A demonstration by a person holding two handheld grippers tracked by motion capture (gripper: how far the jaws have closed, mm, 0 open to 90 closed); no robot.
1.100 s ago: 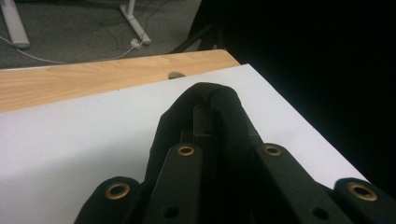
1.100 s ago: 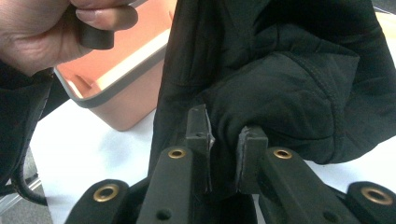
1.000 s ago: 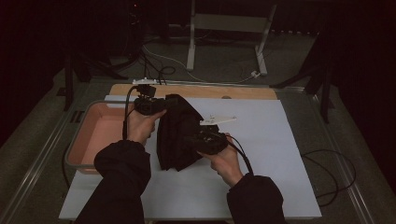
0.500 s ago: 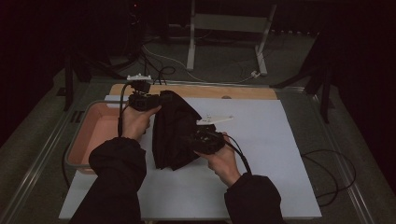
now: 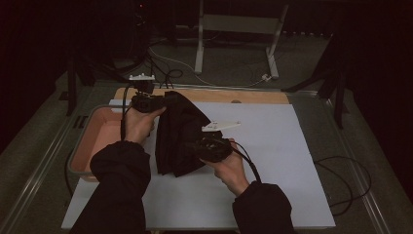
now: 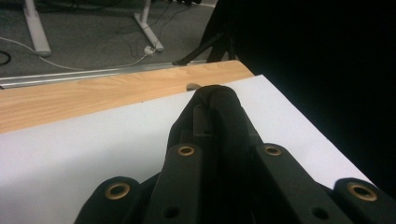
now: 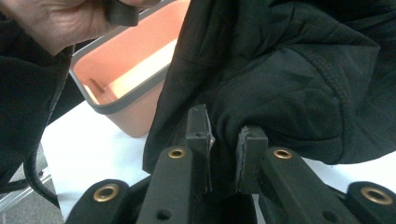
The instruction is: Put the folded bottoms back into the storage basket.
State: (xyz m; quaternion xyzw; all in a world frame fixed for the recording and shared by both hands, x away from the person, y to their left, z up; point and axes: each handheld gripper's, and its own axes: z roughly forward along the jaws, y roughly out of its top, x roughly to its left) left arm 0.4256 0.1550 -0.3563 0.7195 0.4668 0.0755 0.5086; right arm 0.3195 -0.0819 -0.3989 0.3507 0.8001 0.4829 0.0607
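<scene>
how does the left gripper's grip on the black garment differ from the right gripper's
The left gripper clamps the black garment at its far edge, near the table's wooden strip; the right gripper clamps it nearer the person. Fabric wraps over and hides the left pads, while the right pads show with a fold pinched between them. The left hand is over the pink bin, the right hand over the white sheet. Both are shut on the garment.

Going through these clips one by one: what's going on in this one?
A person holds a black garment over a white table, a hand-held gripper in each hand. The left hand-held gripper is clamped on its far top edge, the right hand-held gripper on a fold nearer the person. A pink tub sits at the left.
</scene>
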